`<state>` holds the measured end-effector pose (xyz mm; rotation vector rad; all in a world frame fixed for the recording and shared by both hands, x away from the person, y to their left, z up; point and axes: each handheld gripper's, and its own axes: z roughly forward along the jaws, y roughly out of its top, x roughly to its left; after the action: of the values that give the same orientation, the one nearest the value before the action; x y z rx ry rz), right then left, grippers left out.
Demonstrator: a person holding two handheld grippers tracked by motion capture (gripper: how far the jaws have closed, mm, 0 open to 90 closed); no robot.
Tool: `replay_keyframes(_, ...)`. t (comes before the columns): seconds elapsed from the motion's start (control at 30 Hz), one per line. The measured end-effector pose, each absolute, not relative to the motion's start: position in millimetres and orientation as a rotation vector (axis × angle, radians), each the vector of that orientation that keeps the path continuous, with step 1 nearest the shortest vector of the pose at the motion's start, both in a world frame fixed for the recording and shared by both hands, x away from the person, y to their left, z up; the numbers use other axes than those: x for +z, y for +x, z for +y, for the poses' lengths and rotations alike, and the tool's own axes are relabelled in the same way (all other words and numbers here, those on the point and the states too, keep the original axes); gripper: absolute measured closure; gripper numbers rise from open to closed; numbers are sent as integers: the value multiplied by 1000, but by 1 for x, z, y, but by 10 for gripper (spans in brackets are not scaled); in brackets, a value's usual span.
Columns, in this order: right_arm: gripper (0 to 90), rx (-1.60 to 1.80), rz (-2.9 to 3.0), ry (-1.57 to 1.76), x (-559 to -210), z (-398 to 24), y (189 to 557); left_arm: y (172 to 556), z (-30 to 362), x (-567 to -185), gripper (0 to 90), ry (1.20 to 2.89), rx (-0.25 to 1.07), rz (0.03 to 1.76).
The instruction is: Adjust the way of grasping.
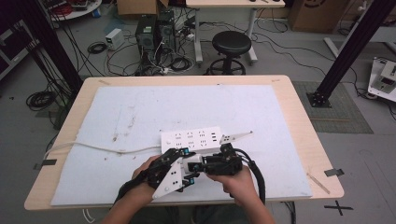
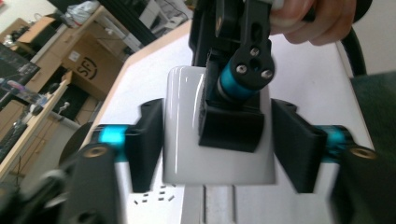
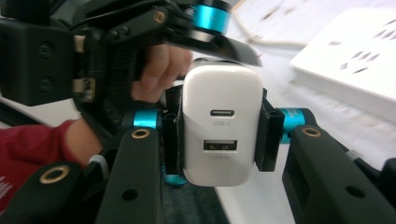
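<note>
Grey floor (image 1: 280,56) with tangled cables, black stool (image 1: 231,44), cardboard boxes (image 1: 313,14).

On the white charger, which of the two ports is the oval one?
The upper port on the white charger, marked USB-C: a narrow slot with rounded ends. The lower port is a wider rectangle with square corners.

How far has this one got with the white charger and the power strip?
Done: the white USB charger is off the table. In hand: the right gripper clamps its sides, and the left gripper also brackets it, suggesting a handover. Left: it is not yet plugged into the power strip.
</note>
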<state>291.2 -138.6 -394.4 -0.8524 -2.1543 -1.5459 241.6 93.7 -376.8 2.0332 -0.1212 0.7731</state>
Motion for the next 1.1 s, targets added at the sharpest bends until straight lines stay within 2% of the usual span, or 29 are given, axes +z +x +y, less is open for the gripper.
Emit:
replay_keyframes(0.2,634,-1576,-2235,-907,-385,-155,296,247,104,-372,200,2027,697,-55)
replay_keyframes(0.33,634,-1576,-2293,-920,-380,-162,297,252,113,-368,200,2020,667,-5)
replay_keyframes(0.47,633,-1603,-2372,-944,-369,-178,299,266,135,-359,188,2034,607,117)
replay_keyframes(0.6,634,-1615,-2405,-954,-363,-186,299,269,141,-356,188,2041,600,147)
replay_keyframes(0.67,633,-1642,-2470,-960,-353,-199,300,284,163,-342,187,2074,554,209)
replay_keyframes(1.1,633,-1598,-2677,-930,-331,-212,307,328,211,-328,188,2172,384,343)
